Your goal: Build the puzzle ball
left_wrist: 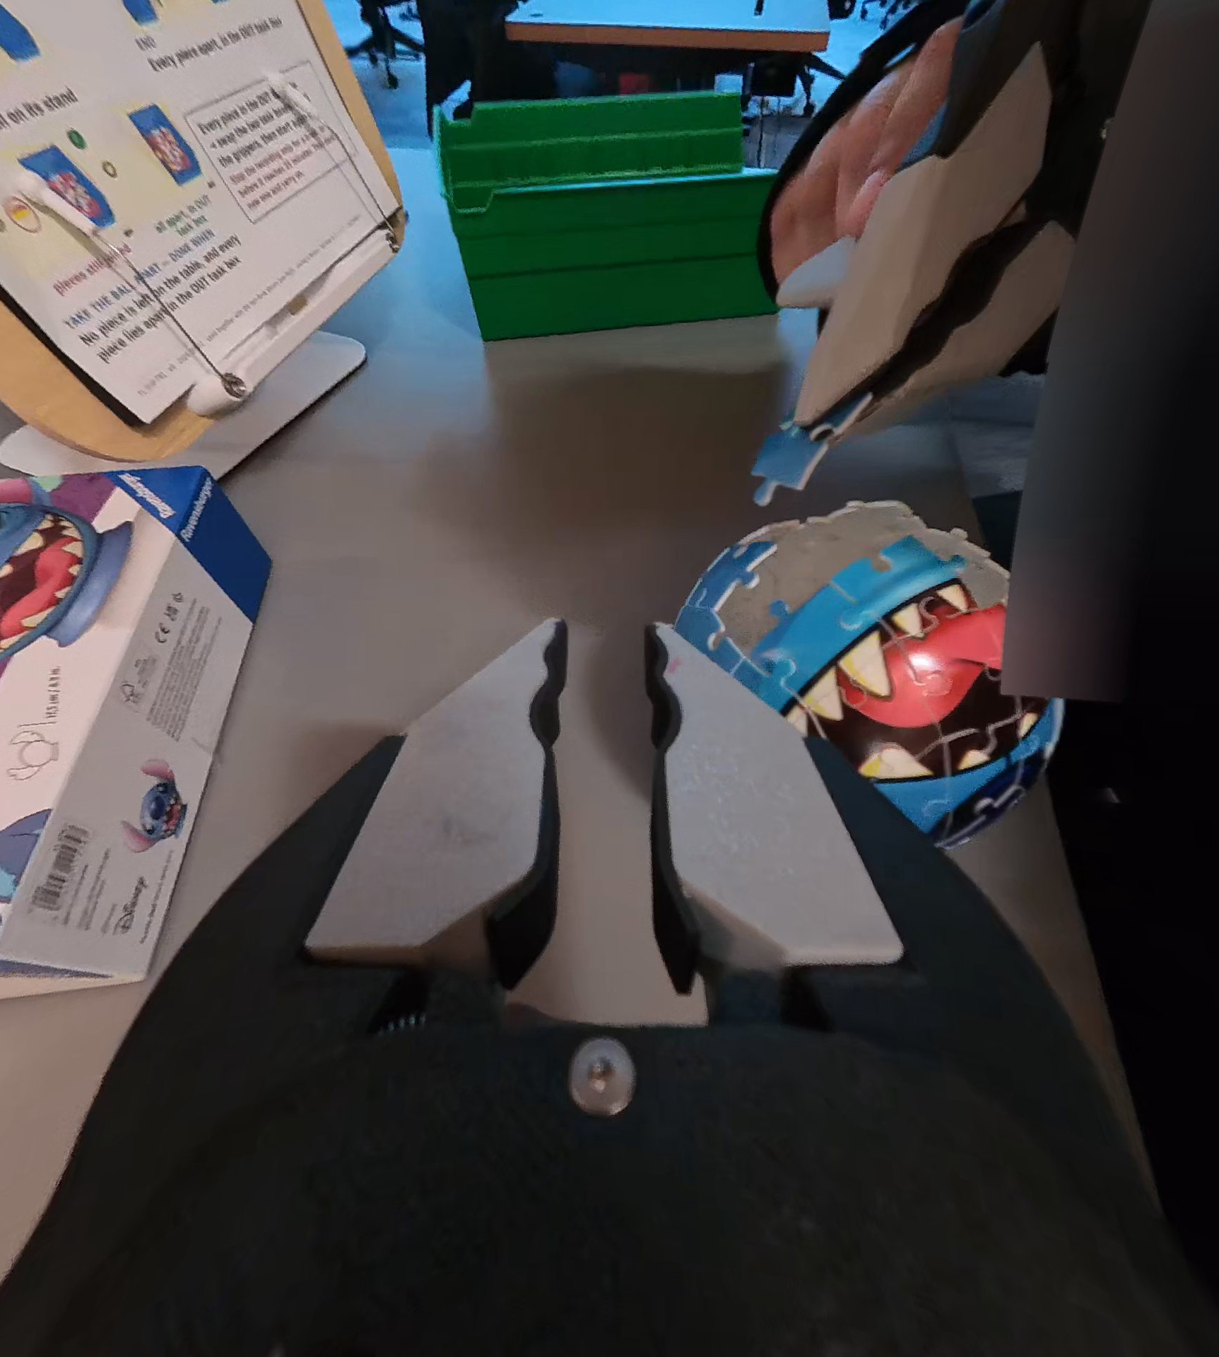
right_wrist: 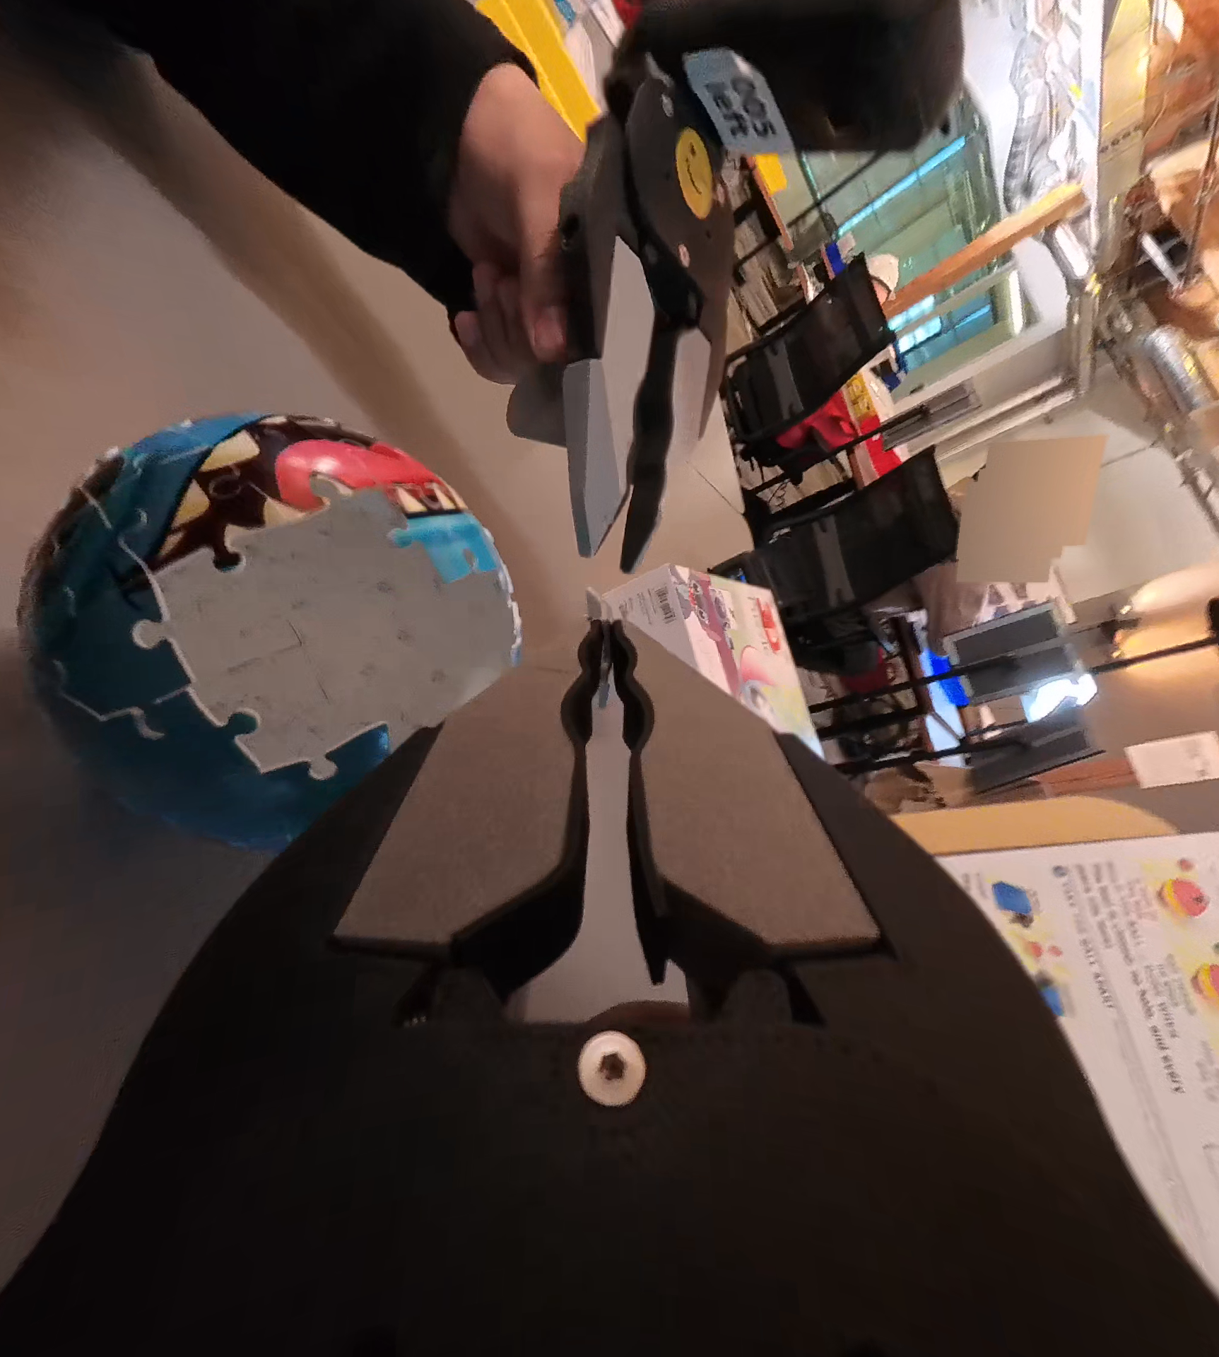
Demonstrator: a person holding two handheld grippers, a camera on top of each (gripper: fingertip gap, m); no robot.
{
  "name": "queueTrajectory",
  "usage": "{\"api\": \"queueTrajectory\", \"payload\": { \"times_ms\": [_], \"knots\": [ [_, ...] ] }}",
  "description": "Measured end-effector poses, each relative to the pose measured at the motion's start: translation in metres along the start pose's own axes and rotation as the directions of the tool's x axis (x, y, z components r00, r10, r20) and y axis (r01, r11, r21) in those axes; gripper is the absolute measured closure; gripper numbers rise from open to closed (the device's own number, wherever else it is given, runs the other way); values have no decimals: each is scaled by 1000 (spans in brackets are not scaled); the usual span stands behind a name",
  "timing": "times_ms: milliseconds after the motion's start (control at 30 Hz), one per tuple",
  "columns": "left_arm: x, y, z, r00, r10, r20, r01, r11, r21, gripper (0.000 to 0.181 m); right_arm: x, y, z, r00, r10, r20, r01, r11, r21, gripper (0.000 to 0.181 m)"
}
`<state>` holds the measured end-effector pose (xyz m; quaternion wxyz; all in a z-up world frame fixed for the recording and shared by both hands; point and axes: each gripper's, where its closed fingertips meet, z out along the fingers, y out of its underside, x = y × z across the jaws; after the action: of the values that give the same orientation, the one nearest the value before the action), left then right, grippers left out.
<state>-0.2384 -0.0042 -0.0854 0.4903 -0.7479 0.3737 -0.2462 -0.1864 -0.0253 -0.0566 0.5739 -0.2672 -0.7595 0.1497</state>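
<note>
Two grey wedge fingers of the left gripper (left_wrist: 605, 639) stand parted over bare tabletop (left_wrist: 445, 470), nothing between them. In the left wrist view, open room runs ahead to the stacked green bins (left_wrist: 613, 220); the glossy carton (left_wrist: 77, 719) lies at the left, an instruction sheet on a wooden stand (left_wrist: 136, 183) behind it. The puzzle ball (left_wrist: 878, 675), a part-built shell with jagged knobbed edges (grey inside showing), sits at the right near the table's edge. Above it the right gripper (left_wrist: 823, 426) pinches a blue puzzle piece (left_wrist: 786, 459).

In the right wrist view, that gripper (right_wrist: 606, 646) is closed on the thin piece (right_wrist: 595, 606), seen edge-on. The ball (right_wrist: 268, 631) lies to the left, its gap facing the camera. The left gripper (right_wrist: 610, 551) hangs slightly parted.
</note>
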Motion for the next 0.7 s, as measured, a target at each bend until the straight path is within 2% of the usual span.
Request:
{"api": "queueTrajectory", "payload": {
  "times_ms": [167, 367, 533, 700],
  "knots": [
    [6, 8, 4, 997, -49, -65, 50, 999, 13, 166, -9, -4, 8, 995, -89, 49, 87, 995, 38, 181],
    [9, 10, 5, 998, 24, -61, -23, 1000, 14, 181, -9, -7, 16, 985, -146, 88, 142, 988, 53, 181],
    [11, 7, 9, 991, 18, -135, -14, 999, 32, 181, -16, 1, 25, 972, -213, 94, 211, 977, 31, 181],
    [17, 2, 9, 979, 27, -202, -13, 998, 68, 181, -24, 0, 26, 968, -198, 153, 193, 980, 45, 181]
  ]
}}
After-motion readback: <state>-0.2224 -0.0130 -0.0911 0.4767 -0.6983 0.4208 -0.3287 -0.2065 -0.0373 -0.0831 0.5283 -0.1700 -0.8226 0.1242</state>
